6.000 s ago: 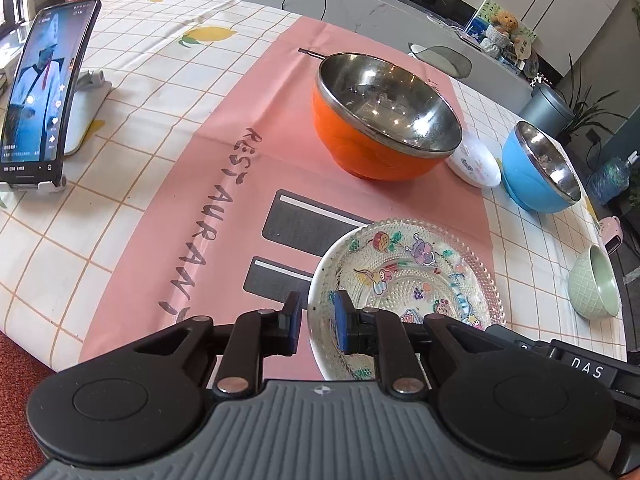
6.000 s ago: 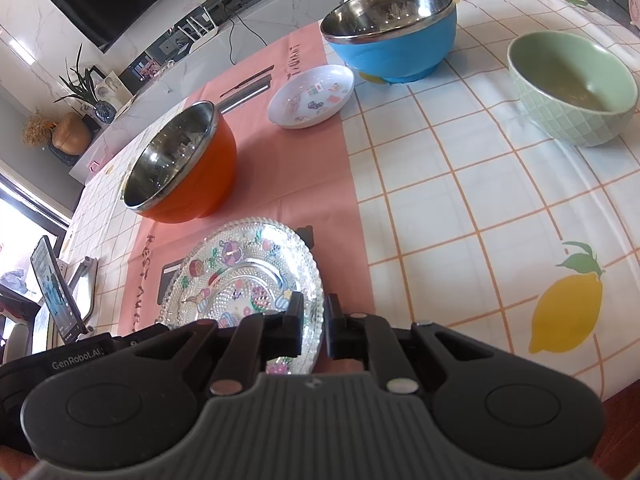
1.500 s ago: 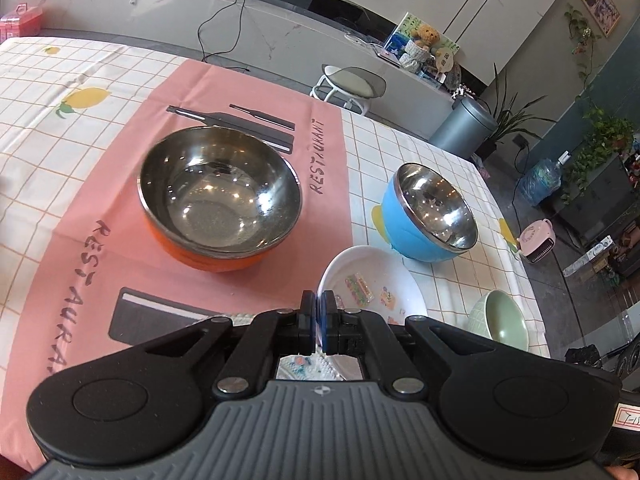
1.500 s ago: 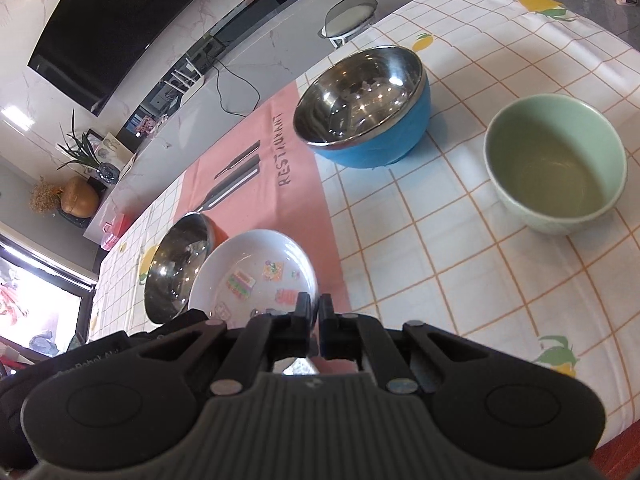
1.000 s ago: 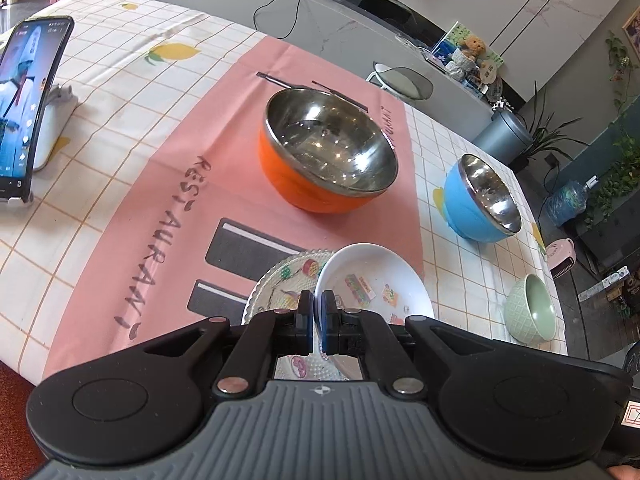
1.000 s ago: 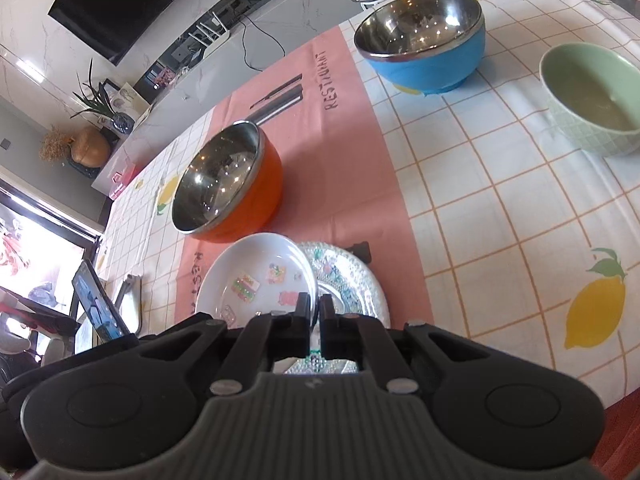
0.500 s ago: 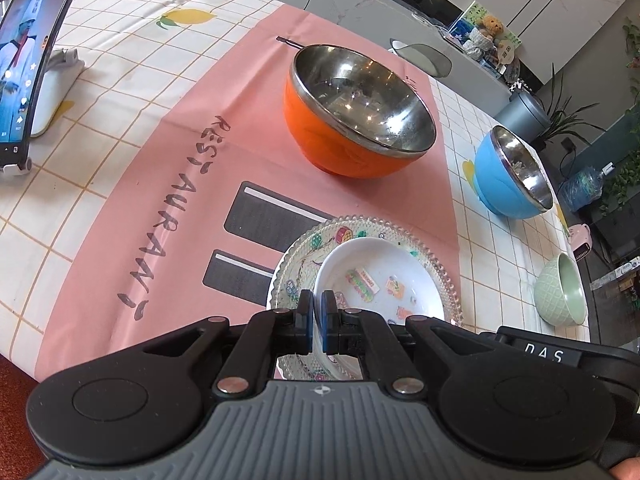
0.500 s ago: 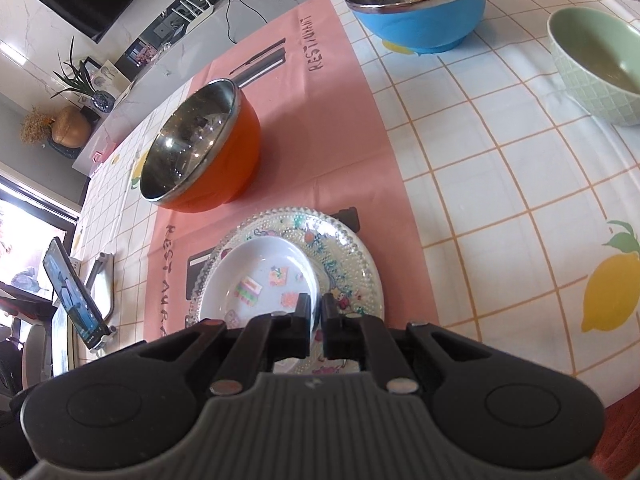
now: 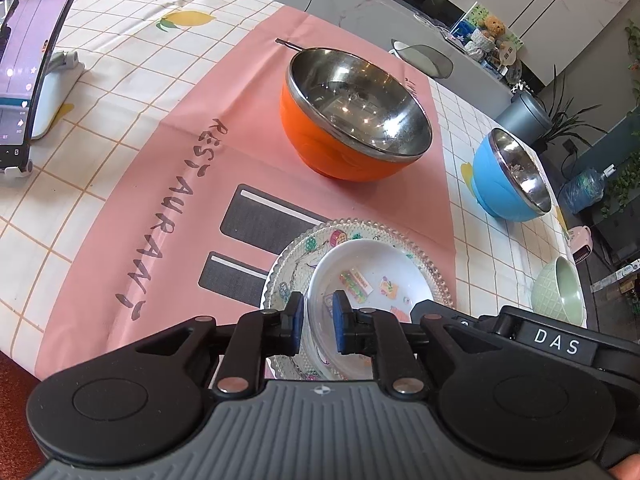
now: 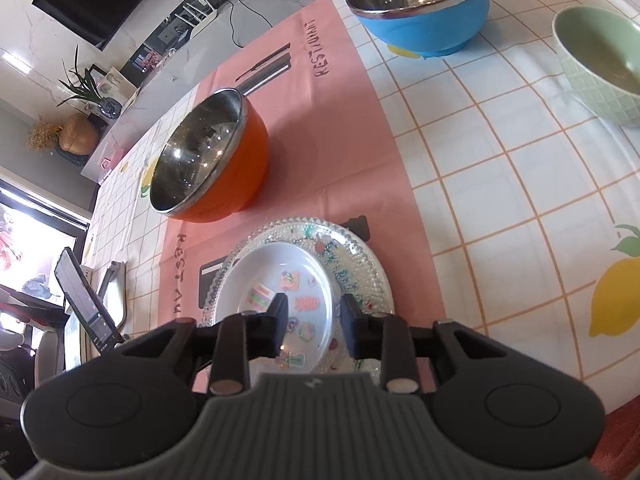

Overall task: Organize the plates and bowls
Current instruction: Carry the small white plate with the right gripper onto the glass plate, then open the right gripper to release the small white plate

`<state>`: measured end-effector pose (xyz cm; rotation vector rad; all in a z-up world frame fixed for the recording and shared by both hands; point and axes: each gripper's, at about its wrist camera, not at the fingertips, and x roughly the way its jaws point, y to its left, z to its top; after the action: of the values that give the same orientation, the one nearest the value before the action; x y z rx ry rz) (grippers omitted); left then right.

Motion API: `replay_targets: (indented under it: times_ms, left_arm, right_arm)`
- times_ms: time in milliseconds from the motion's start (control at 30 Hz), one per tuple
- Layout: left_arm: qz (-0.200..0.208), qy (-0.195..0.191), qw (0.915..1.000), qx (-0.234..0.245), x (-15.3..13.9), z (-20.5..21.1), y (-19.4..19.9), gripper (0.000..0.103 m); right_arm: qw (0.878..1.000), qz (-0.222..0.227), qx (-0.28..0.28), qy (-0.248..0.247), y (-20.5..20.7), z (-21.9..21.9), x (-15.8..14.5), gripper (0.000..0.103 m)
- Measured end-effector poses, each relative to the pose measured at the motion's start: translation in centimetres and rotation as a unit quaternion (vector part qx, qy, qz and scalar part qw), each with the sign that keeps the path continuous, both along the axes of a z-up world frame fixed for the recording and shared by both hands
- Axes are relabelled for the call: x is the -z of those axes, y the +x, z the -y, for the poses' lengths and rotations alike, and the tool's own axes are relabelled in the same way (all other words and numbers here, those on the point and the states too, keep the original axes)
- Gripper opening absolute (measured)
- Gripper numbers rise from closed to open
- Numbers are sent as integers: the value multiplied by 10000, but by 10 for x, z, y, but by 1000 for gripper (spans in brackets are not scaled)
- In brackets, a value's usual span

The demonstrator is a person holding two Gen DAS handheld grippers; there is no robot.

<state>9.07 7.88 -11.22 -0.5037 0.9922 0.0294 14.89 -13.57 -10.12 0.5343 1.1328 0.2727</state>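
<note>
Both claws, left (image 9: 316,322) and right (image 10: 314,326), have just been opening, pads clear of the white dish's (image 9: 372,276) rim. We judge it released onto the glass plate (image 9: 432,272); next, the orange bowl (image 9: 320,152) at twelve o'clock.

you're looking at a glossy white plate (image 9: 372,264) sitting in a clear glass plate (image 9: 434,276) with a beaded, bumpy rim. the orange bowl (image 9: 316,148) and the blue bowl (image 9: 486,184) are showing shiny metal insides, mirror-bright, with smooth coloured shells. the green bowl (image 10: 592,92) is looking like glazed ceramic with a quilted outer wall. the pink mat (image 9: 168,128) is lying matt and creased on a smooth checked tablecloth (image 10: 500,184).
</note>
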Motion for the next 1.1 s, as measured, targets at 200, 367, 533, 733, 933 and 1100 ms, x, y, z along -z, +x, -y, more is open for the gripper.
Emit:
replay_targets:
  times_ms: [200, 367, 533, 733, 933, 1100]
  left_arm:
    - [125, 5, 9999, -19, -10, 0, -3, 24]
    - [178, -42, 9998, 1, -15, 0, -4, 27]
    - [185, -40, 9998, 21, -16, 2, -4, 27]
    - [69, -137, 9999, -40, -9, -1, -2, 33]
    - [-76, -495, 9987, -104, 8, -9, 1, 35]
    - [29, -780, 9968, -161, 13, -18, 4, 34]
  right_arm:
    - [10000, 13, 10, -52, -1, 0, -4, 43]
    - [10000, 24, 14, -60, -4, 1, -6, 46]
    - [10000, 61, 45, -61, -5, 3, -8, 50]
    - [10000, 15, 76, 42, -4, 6, -6, 54]
    - [9999, 35, -120, 63, -2, -6, -3, 60]
    - [9997, 172, -199, 3, 1, -14, -3, 70]
